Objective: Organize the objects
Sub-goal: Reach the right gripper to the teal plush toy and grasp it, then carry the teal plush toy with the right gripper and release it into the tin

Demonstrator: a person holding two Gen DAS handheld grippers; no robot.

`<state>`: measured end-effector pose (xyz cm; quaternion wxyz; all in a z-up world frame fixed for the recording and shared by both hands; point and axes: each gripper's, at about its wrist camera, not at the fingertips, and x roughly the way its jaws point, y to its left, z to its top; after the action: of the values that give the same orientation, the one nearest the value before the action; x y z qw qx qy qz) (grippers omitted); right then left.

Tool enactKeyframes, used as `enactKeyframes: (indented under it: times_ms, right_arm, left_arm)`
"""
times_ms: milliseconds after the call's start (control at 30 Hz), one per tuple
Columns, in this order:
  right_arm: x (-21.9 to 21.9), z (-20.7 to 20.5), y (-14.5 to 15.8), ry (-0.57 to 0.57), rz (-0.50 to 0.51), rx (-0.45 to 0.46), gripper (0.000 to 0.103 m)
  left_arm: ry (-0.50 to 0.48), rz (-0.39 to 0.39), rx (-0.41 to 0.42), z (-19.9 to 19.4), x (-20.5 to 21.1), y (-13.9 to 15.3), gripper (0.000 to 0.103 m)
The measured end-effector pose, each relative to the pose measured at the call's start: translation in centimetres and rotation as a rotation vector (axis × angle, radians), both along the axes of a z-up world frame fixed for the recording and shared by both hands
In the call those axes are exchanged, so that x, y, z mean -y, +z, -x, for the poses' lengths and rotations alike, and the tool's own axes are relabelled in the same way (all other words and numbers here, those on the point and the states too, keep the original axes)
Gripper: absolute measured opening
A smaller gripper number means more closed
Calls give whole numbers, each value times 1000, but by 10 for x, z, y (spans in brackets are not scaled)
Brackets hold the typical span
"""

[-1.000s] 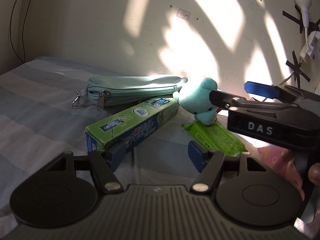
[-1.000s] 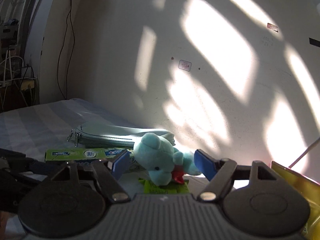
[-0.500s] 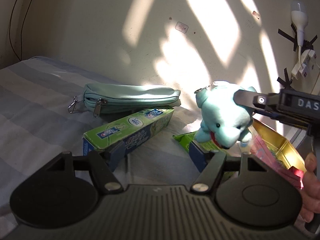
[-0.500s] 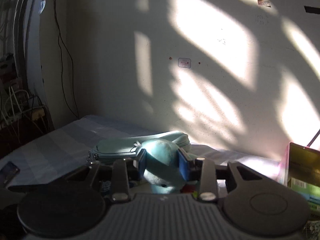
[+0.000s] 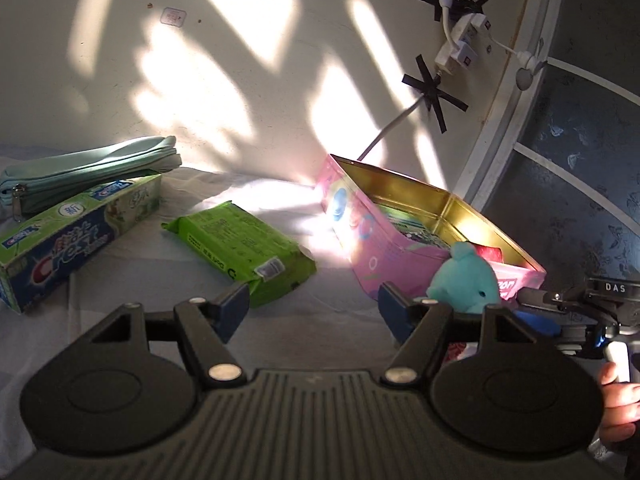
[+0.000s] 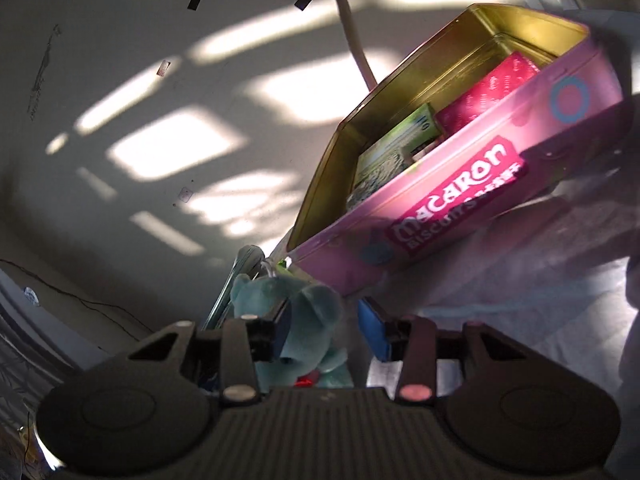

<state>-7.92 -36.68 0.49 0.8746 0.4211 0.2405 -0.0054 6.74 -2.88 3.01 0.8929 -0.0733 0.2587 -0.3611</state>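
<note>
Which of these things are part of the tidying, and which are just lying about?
Part of the job: teddy in the right gripper, pink tin, toothpaste box, green packet, pencil case.

Just there: wall plugs, black tape, bedsheet.

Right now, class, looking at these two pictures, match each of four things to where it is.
Things:
1. teal plush toy
2. toothpaste box
3. green packet
4. red packet

Places:
A. inside the pink tin
B. between the fingers of the right claw
C. lying in front of the teal pouch
D. on the bed between the toothpaste box and the pink tin

Pairs: 1-B, 2-C, 3-D, 4-A
</note>
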Motion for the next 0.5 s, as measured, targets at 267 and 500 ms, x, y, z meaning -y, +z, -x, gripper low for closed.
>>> enactKeyframes:
  times_ms: [267,500]
  right_arm:
    - [4,11,6,15,141,53,52]
    - [0,-9,0,121,140,78,62]
  left_arm:
    - [-144,20,-145,8,49,-8,73]
    - [-172,-37,-113,18,79,-3,73]
